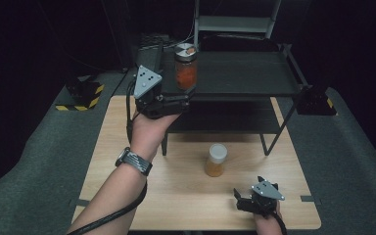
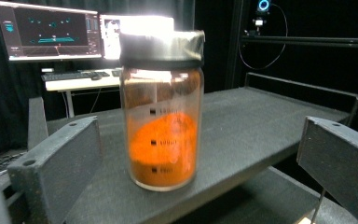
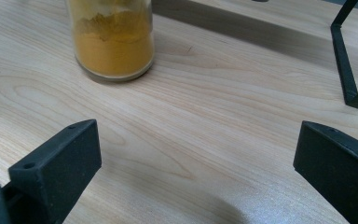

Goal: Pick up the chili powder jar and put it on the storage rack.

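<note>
A glass jar of orange-red powder (image 1: 186, 68) with a dark metallic lid stands upright near the left end of the black rack's top shelf (image 1: 245, 73). My left gripper (image 1: 180, 99) is raised to that shelf and open. In the left gripper view the jar (image 2: 162, 116) stands between and just beyond the jaws of the left gripper (image 2: 198, 161), and neither jaw touches it. A smaller jar of yellow powder (image 1: 216, 160) with a pale lid stands on the wooden table. My right gripper (image 1: 240, 199) rests low near the front edge, open and empty, short of that jar (image 3: 114, 39).
The two-level black rack stands at the back of the wooden table (image 1: 122, 161), and one of its legs (image 3: 347, 70) shows in the right gripper view. Monitors and a keyboard (image 2: 74, 74) are beyond the rack. Grey floor mats flank the table.
</note>
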Demonstrator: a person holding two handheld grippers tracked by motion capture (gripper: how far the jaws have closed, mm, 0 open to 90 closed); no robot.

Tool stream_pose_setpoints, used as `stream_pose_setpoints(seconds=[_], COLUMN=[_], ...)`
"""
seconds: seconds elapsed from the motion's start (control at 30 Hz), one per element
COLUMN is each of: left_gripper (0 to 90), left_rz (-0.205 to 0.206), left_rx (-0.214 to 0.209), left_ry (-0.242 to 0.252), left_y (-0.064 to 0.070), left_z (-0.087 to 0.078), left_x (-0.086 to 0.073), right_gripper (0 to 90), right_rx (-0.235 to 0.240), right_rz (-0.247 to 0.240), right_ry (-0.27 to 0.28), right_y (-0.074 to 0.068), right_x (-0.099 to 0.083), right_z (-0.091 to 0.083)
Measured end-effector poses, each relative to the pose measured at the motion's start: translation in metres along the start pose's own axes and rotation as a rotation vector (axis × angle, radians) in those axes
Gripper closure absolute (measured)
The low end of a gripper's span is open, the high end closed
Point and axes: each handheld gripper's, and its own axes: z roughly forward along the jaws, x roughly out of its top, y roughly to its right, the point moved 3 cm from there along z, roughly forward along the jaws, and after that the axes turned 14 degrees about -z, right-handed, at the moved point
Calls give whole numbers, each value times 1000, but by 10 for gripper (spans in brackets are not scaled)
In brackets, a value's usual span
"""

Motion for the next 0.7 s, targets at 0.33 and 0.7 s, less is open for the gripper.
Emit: stream_pose_setpoints(seconds=[0.33,0.7], left_gripper=[4,4], left_rz=[12,9], left_rx=[13,21], left_ry=[-16,-58], left_y=[-6,-16], left_z=[-14,-31], left_x=[-13,-40], right_gripper=[0,0], right_rx=[-1,-6], right_rz=[-2,-9], right_ry=[-1,-5], right_y=[0,-2], right_x=[0,1], right_z=[0,0])
